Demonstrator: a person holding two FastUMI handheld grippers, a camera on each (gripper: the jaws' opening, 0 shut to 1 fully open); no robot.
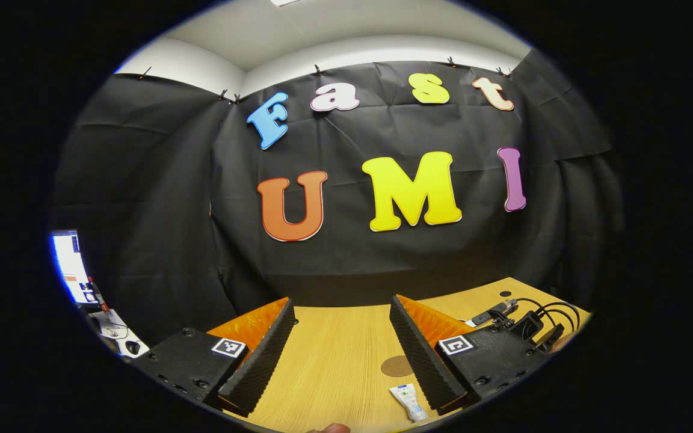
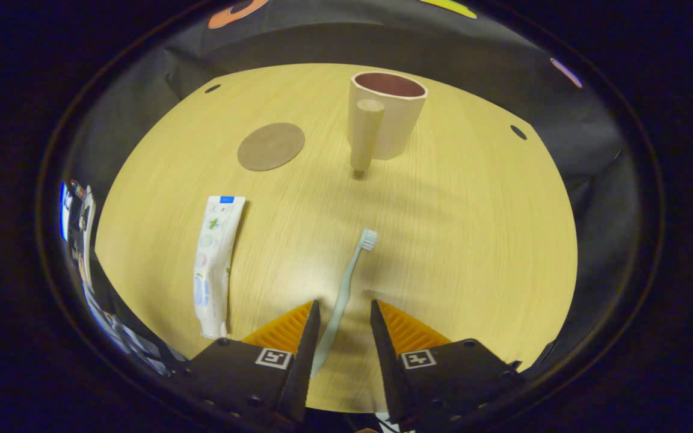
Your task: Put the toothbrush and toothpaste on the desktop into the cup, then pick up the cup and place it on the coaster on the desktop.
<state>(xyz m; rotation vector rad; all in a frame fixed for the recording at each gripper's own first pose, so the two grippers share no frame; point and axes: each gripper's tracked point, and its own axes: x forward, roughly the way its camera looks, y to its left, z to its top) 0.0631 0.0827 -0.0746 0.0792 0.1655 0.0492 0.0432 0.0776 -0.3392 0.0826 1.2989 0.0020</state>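
Toothbrush [image 2: 346, 282] flat on desktop [image 2: 473, 240], handle between right gripper [image 2: 341, 316] fingers, jaws partly parted, contact unclear. Toothpaste [image 2: 214, 264] lying left of it, apart. Cup [image 2: 391, 114] upright, coaster [image 2: 271, 146] beside. Left gripper [image 1: 341, 319] spread wide, holding nothing.

No wording can be read anywhere. The toothpaste tube [image 2: 213, 264] carries printed graphics and small print, too blurred to make out. Each claw body bears a square black-and-white marker tag [image 1: 228, 347] [image 2: 272, 357], a pattern with no letters. The monitor [image 1: 71, 264] at the left edge glows, its contents too small to tell.
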